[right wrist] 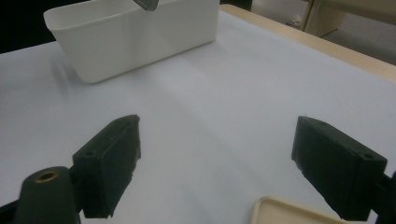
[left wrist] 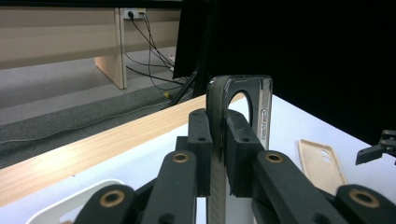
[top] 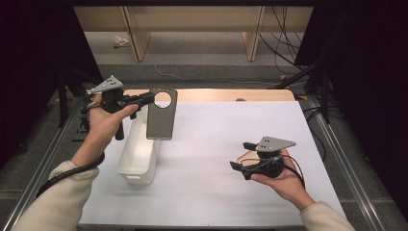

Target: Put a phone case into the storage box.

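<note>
A dark grey phone case [top: 161, 120] with a round camera hole hangs upright above the far end of a white bin [top: 139, 154]. My left gripper [top: 146, 99] is shut on its top edge. In the left gripper view the jaws [left wrist: 218, 135] pinch the case [left wrist: 265, 100] edge-on. My right gripper [top: 239, 155] rests low over the white sheet at the right, open, with nothing between its jaws [right wrist: 217, 163]. A beige phone case [right wrist: 289, 212] lies flat just beneath it, and the same beige case [left wrist: 322, 163] lies near the right gripper [left wrist: 376, 147] in the left gripper view.
The white bin [right wrist: 140, 37] stands on the left of the white table sheet [top: 216, 139]. A wooden table edge [top: 216, 95] runs along the back. Metal rails flank the table, and cables lie on the floor beyond.
</note>
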Available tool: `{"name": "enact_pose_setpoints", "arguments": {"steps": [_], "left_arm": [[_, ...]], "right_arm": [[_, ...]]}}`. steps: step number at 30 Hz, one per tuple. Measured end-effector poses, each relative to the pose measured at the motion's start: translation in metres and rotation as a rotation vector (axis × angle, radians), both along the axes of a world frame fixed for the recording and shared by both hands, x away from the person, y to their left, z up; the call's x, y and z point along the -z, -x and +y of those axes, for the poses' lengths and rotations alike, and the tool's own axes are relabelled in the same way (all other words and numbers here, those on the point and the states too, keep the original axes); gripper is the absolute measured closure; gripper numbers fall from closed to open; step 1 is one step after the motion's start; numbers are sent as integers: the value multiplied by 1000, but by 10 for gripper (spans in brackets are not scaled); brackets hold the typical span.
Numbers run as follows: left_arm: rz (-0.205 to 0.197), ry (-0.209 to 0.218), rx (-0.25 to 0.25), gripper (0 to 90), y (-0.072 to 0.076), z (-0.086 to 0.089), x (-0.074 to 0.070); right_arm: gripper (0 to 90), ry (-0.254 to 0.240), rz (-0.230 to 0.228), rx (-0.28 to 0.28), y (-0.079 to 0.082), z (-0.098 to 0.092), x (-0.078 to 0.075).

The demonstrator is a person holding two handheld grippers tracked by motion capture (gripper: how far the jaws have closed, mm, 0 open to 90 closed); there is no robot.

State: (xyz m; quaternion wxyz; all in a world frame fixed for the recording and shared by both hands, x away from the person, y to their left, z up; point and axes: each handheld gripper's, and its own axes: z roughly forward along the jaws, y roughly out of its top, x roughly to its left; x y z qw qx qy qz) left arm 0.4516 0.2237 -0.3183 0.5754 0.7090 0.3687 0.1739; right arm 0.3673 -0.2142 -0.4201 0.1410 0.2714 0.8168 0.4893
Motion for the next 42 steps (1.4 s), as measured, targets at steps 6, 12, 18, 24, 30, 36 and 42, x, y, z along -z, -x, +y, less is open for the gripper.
{"name": "enact_pose_setpoints", "arguments": {"steps": [6,12,18,24,30,36,42], "left_arm": [[-4,-6,-3,818,-2,6,-2],[-2,-4,-14,817,-6,11,-1],[-1,-14,-19,818,-9,15,-2],[-3,-18,-22,817,-12,19,-3],[-2,-20,-29,818,-14,23,-4],[-1,-22,-36,817,-17,26,-4],[-2,-31,-45,818,-20,29,-4]], "right_arm": [[165,0,0,0,0,0,0],[165,0,1,1,0,0,0],[165,1,2,2,-1,-1,1],[165,1,3,1,-1,0,1],[165,-1,3,3,-1,-1,1],[164,1,5,2,-1,0,1],[164,0,5,3,-1,0,1]]}}
